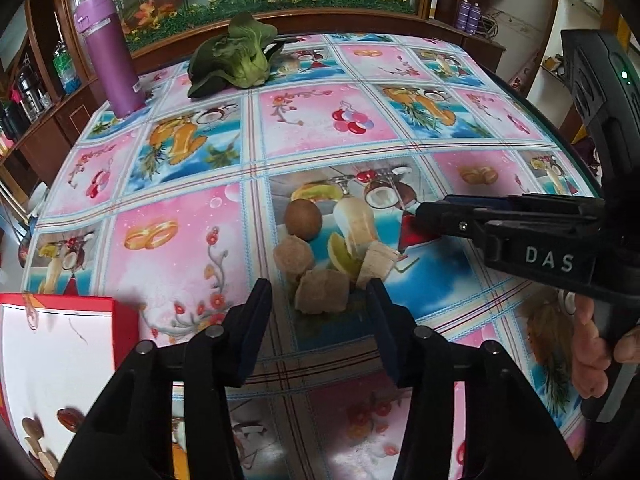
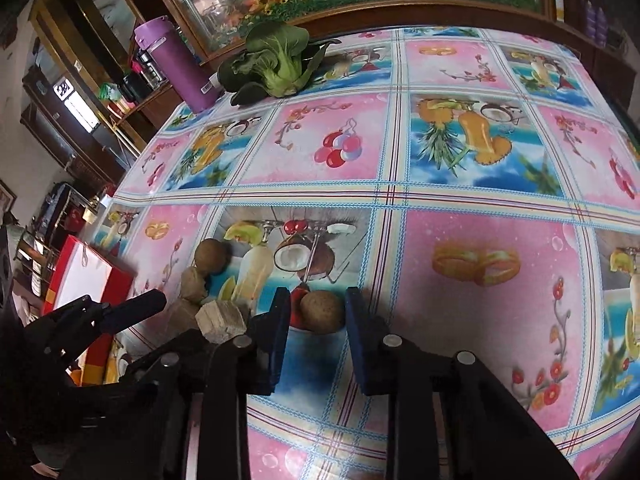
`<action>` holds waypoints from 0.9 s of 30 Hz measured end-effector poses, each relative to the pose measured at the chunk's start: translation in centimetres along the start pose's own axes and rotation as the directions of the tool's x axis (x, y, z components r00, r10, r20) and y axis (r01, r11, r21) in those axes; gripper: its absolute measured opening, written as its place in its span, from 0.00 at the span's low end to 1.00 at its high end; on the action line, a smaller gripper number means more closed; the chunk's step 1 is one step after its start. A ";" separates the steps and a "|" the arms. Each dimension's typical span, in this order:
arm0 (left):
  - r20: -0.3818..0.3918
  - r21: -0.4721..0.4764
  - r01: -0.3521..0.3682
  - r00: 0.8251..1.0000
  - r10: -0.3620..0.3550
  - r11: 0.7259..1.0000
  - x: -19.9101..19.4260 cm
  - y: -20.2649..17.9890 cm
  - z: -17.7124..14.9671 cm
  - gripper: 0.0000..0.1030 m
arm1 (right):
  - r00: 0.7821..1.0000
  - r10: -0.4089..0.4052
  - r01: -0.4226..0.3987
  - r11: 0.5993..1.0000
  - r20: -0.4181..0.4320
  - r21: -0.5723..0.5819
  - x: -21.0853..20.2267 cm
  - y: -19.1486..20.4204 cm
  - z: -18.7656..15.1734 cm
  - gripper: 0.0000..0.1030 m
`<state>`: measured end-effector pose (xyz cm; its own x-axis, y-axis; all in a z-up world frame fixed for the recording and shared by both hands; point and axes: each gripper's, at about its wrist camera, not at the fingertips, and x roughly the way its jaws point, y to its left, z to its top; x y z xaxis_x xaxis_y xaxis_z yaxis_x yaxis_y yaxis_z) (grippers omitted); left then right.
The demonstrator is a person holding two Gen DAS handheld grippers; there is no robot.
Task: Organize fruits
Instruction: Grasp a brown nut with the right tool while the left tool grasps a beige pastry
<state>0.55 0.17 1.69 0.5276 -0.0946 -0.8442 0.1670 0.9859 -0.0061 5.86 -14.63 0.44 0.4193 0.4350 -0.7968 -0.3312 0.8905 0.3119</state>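
With both tongs open, right gripper (image 2: 318, 316) straddling a round brown fruit (image 2: 322, 311), left gripper (image 1: 320, 300) straddling a tan cube (image 1: 322, 291), we judge both light, firm; grip across middles.

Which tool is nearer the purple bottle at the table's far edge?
Left, slightly. The purple bottle stands far back on the left side. The left tool sits open over the cubes on that side; the right tool brackets a round brown fruit further right.
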 end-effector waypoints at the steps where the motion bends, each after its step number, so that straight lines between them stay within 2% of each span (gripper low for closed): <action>1: -0.008 0.000 0.009 1.000 -0.009 1.000 0.2 -0.1 -0.1 0.49 | 1.000 -0.013 0.013 1.000 0.001 -0.011 0.0 0.1 -0.1 0.21; 3: -0.030 0.004 0.013 0.999 -0.012 1.000 0.9 -0.4 -0.3 0.48 | 1.000 -0.028 0.028 0.999 0.004 -0.031 0.0 0.3 -0.1 0.21; 7: -0.019 -0.011 0.026 0.999 -0.026 1.000 1.1 -0.4 -0.1 0.45 | 0.999 -0.039 0.039 0.998 0.009 -0.049 0.0 0.5 -0.2 0.21; 10: -0.022 -0.020 0.025 0.999 -0.025 0.999 1.1 -0.3 0.1 0.34 | 0.999 -0.041 0.042 0.998 0.010 -0.053 0.0 0.6 -0.2 0.21; 14: -0.021 -0.019 0.015 1.000 -0.015 1.000 1.1 -0.3 0.2 0.30 | 0.998 -0.057 0.058 0.996 0.016 -0.069 0.0 0.9 -0.3 0.22; 17: -0.018 -0.029 0.026 0.999 -0.027 0.999 1.1 -0.3 0.2 0.30 | 0.997 -0.076 0.077 0.993 0.024 -0.090 0.1 1.2 -0.4 0.22; 27: -0.015 -0.065 0.000 1.000 -0.001 0.998 0.9 -0.4 -0.2 0.30 | 0.983 -0.168 0.178 0.965 0.071 -0.194 0.5 2.9 -1.0 0.22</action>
<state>0.84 -0.31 0.83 0.5146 -0.0933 -0.8524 0.1128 0.9928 -0.0406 4.29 -11.95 0.43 0.5278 0.2880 -0.7991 -0.4088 0.9108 0.0582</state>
